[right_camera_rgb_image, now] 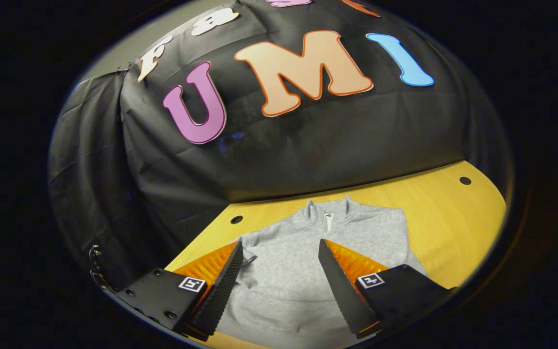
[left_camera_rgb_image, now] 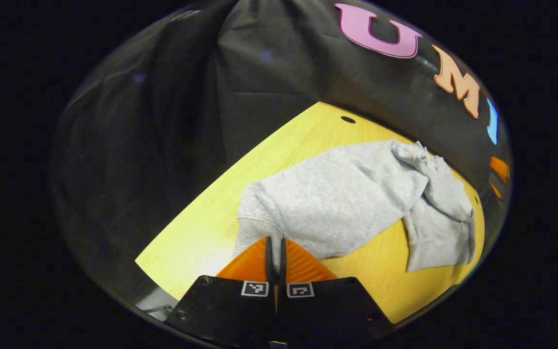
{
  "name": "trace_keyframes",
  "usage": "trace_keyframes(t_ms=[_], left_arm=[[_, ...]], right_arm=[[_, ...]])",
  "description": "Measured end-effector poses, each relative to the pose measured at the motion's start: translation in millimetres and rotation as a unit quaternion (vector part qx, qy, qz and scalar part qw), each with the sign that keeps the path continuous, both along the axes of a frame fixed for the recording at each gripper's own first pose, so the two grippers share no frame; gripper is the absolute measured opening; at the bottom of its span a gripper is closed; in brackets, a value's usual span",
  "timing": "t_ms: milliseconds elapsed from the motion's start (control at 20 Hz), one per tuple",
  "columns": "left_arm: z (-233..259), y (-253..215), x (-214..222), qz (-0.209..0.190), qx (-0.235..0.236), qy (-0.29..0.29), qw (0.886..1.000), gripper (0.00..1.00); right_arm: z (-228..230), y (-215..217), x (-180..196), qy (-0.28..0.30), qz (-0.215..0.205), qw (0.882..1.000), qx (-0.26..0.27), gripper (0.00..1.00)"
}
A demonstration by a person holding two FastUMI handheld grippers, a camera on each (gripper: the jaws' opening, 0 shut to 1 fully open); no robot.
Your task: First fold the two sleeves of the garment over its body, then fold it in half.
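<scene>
A grey sweatshirt (left_camera_rgb_image: 347, 198) lies spread on the yellow wooden table (left_camera_rgb_image: 196, 237). In the left gripper view, one sleeve (left_camera_rgb_image: 441, 189) is bunched across its far end, and a flap (left_camera_rgb_image: 436, 240) trails toward the table's near edge. My left gripper (left_camera_rgb_image: 275, 245) is shut, its tips pinching the ribbed corner of the sweatshirt nearest me. In the right gripper view, the sweatshirt (right_camera_rgb_image: 284, 291) lies collar (right_camera_rgb_image: 327, 213) away from me. My right gripper (right_camera_rgb_image: 279, 264) stands open just above its chest, a finger on each side and nothing between them.
The booth's black cloth wall (right_camera_rgb_image: 308, 145) rises close behind the table (right_camera_rgb_image: 453, 213). Small round holes (right_camera_rgb_image: 465, 180) mark the tabletop near its back corners. Bare wood lies to the right of the sweatshirt in the right gripper view. The table's corner (left_camera_rgb_image: 138, 261) is near my left gripper.
</scene>
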State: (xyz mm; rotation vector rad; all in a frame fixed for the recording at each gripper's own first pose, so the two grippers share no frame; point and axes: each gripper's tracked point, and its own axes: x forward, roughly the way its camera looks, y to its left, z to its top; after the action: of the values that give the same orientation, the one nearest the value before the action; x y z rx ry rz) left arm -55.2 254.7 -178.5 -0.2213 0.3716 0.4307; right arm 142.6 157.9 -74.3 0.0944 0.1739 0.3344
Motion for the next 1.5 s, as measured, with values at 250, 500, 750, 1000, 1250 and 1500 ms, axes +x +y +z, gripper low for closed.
trace_keyframes(t_ms=[250,500,750,1000,1250,1500], left_arm=[[37,-64,50,-0.05,-0.052,-0.055,0.996,0.0],[76,-146,90,-0.124,-0.078,-0.092,0.985,0.0],[101,-226,125,-0.195,-0.086,-0.105,0.971,0.0],[130,-303,161,-0.26,-0.069,-0.124,0.955,0.0],[149,-383,185,-0.324,-0.061,-0.141,0.934,0.0],[149,-464,214,-0.384,-0.026,-0.137,0.913,0.0]], right_arm=[[21,-55,-11,-0.013,-0.036,0.999,-0.001,0.98],[31,-106,-29,-0.018,-0.068,0.997,-0.011,0.98],[33,-155,-46,-0.018,-0.098,0.995,-0.012,0.98],[37,-204,-58,-0.018,-0.128,0.992,-0.009,0.98],[33,-241,-70,-0.019,-0.147,0.989,-0.006,0.98],[24,-267,-81,-0.013,-0.162,0.987,-0.001,0.98]])
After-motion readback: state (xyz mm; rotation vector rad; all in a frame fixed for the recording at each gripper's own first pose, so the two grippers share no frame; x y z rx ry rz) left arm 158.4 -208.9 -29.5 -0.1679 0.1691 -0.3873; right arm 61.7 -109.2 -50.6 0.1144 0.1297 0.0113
